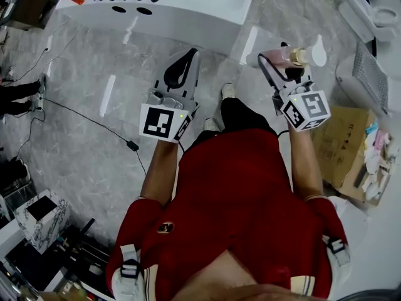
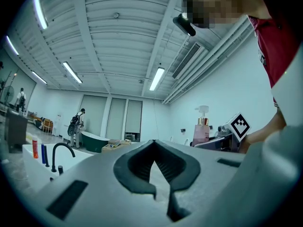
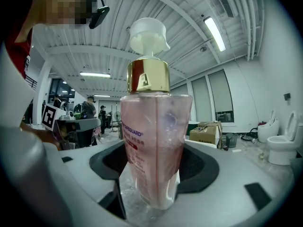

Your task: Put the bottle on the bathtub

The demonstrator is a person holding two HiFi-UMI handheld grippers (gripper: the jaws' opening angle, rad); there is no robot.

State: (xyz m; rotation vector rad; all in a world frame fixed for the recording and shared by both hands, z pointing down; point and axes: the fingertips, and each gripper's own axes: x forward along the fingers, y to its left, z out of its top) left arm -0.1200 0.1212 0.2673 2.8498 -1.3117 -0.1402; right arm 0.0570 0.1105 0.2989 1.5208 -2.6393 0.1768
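While the head view sets both tools over the grey marble floor [image 1: 94,105], only the gripper views settle their grip.

Right gripper [image 1: 283,60]: its own view shows the jaws clamped on the lower body of a pink pump bottle [image 3: 154,145] with a gold collar, a white pump and a partly legible printed label. A toilet [image 3: 284,148] stands at that view's far right.

Left gripper [image 2: 154,143]: jaw tips touch, and the hollow behind them holds nothing. Its view catches the bottle upright, beside the right gripper's marker cube [image 2: 240,125].

Bathtub [image 1: 188,8]: white, ahead of the person, with a black faucet [image 2: 61,150] on its rim. From the head view the bottle sits in the air short of the tub, off its right end, not touching it.
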